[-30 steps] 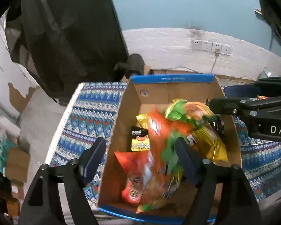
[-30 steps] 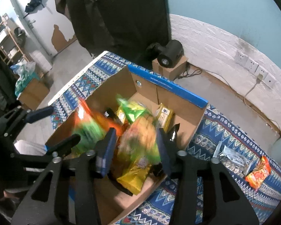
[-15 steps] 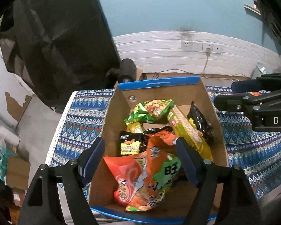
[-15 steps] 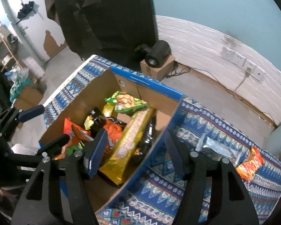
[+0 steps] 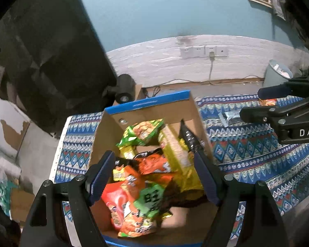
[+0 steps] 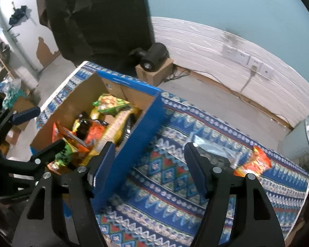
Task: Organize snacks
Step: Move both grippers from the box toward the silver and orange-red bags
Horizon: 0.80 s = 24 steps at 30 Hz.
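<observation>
A cardboard box with blue rims (image 5: 154, 100) (image 6: 131, 144) stands on the patterned cloth and holds several snack bags: a green bag (image 5: 142, 132) (image 6: 111, 104), a long yellow pack (image 5: 175, 150), orange bags (image 5: 152, 164) (image 6: 96, 131). My left gripper (image 5: 154, 177) is open and empty above the box. My right gripper (image 6: 150, 164) is open and empty above the cloth, just right of the box wall. A silver-black packet (image 6: 214, 152) (image 5: 230, 116) and an orange bag (image 6: 255, 162) lie on the cloth to the right.
The blue patterned cloth (image 6: 175, 185) covers the table. A black round device on a small carton (image 6: 154, 58) stands behind it on the floor. A pale bin (image 6: 302, 138) stands at right. A black drape (image 5: 41, 51) hangs at left.
Both grippers let go of snack bags, which dropped into the box. The right gripper opened and swung right, from over the box to over the cloth. The left gripper rose slightly.
</observation>
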Available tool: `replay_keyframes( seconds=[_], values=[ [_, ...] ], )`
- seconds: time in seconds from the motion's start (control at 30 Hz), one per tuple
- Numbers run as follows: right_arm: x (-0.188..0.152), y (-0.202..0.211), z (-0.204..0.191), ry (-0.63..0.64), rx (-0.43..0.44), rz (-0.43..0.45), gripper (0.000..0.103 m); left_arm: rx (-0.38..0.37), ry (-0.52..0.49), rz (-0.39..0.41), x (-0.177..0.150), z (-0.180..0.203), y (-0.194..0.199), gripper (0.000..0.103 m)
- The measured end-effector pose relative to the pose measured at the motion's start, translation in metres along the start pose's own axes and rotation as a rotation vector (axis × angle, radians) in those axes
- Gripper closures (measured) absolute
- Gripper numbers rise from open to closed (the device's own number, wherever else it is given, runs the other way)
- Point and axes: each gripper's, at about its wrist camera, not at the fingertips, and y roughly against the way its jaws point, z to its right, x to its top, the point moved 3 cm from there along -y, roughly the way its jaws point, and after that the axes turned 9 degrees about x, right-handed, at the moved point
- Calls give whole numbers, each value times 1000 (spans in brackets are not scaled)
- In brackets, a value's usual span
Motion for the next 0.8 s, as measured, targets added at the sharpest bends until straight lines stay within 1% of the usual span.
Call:
replay_keyframes(
  seconds=[0.07,0.3,0.8],
  values=[
    [-4,5,8,-9,-20,-3,33,-7,-17,4,3,10,1,22],
    [-20,20,39,-52,-49,-1,32,-29,-75,16,15,44,3,22],
    [-68,46,122,-193,-133,-22,31,-90,-199,22,36,121,1,21]
  ],
)
